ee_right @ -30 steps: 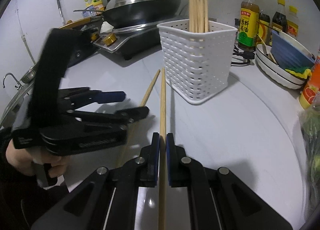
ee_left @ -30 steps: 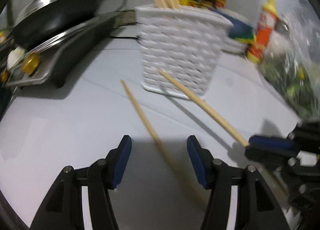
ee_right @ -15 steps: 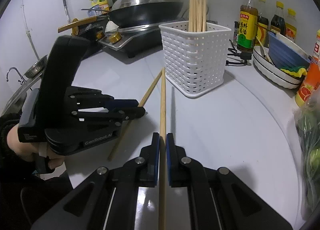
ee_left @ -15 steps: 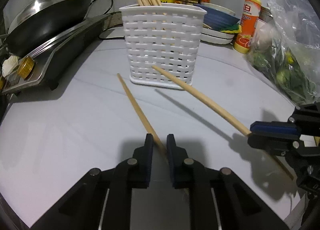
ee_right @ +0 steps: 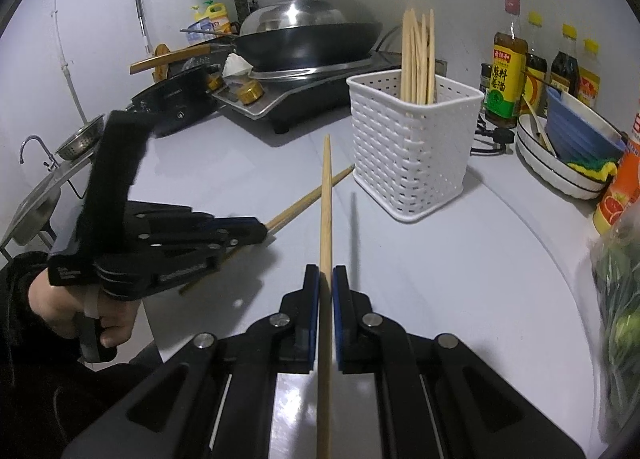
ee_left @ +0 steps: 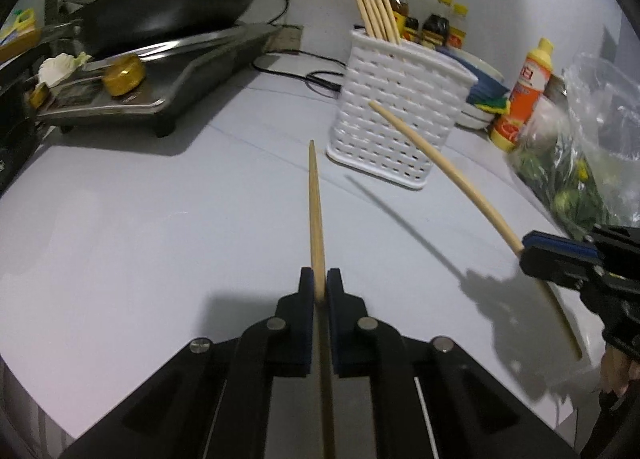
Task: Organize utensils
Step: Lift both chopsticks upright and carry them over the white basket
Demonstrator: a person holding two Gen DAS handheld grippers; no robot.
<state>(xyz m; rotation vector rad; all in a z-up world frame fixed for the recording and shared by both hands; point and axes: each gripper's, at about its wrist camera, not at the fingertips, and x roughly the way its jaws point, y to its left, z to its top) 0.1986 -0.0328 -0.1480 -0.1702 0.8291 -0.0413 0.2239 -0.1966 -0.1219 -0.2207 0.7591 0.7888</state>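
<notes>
My left gripper (ee_left: 319, 283) is shut on a wooden chopstick (ee_left: 314, 211) that points ahead toward the white woven basket (ee_left: 400, 111). Several chopsticks (ee_left: 372, 7) stand upright in that basket. In the right wrist view, my right gripper (ee_right: 326, 279) is shut on a second chopstick (ee_right: 326, 199), its tip aimed at the basket (ee_right: 412, 151), just left of it. The left gripper (ee_right: 260, 233) shows there at the left, held by a hand, with its chopstick (ee_right: 308, 199) crossing under mine. At the right edge of the left wrist view the right gripper (ee_left: 532, 247) holds its chopstick (ee_left: 440, 163) above the counter.
A lidded wok (ee_right: 312, 27) sits on an induction cooker (ee_right: 304, 99) behind the basket. Sauce bottles (ee_right: 504, 71), stacked bowls (ee_right: 560, 163) and an orange bottle (ee_left: 524, 95) line the back right. A bag of greens (ee_left: 580, 163) lies at the right; a sink (ee_right: 36, 203) is far left.
The left gripper's jaws closed on the chopstick that lay on the counter, and it now points straight ahead. The right gripper kept its chopstick and rose a little.
</notes>
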